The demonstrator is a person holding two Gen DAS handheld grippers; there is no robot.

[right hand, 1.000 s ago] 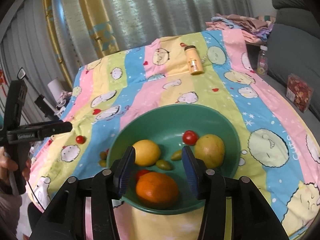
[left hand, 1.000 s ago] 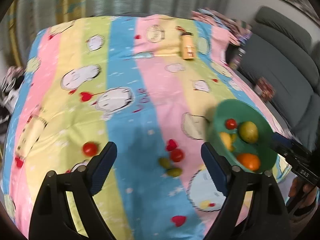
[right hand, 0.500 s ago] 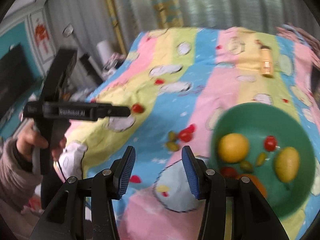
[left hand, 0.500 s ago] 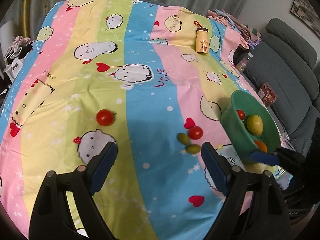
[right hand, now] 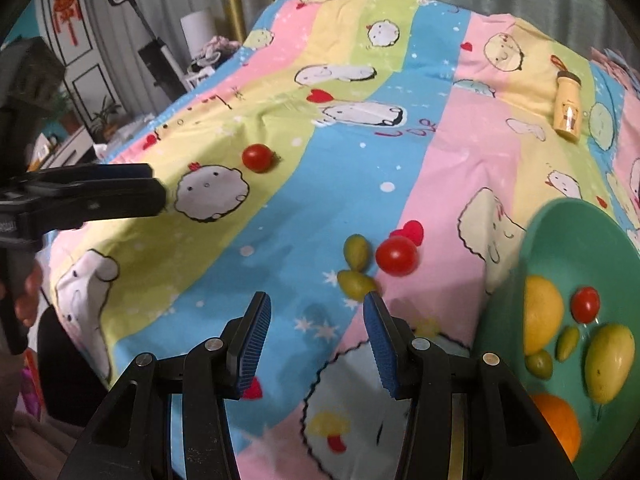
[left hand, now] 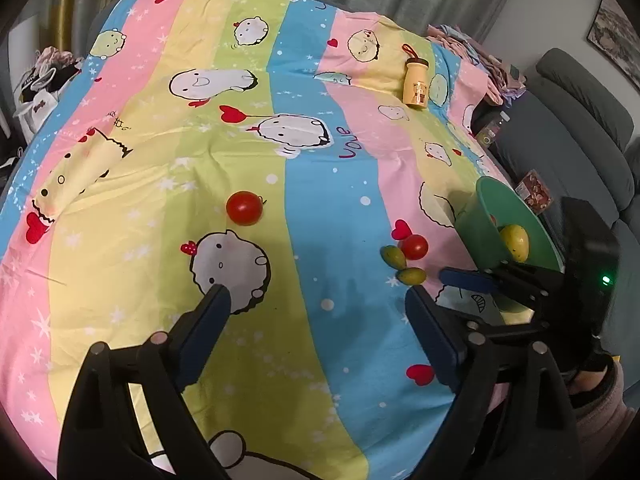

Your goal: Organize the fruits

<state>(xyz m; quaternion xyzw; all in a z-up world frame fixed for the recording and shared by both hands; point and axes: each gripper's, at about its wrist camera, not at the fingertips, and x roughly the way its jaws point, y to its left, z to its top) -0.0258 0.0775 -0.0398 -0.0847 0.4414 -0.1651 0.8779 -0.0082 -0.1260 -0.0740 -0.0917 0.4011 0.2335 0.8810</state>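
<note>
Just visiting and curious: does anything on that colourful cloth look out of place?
Yes. Two tomatoes and two small green fruits lie loose on the cloth, outside the green bowl. A yellow bottle lies tipped over.

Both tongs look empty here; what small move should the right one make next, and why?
Probably ease the open right tongs forward to straddle the nearer green fruit; it lies loose on the cloth just ahead, outside the green bowl.
</note>
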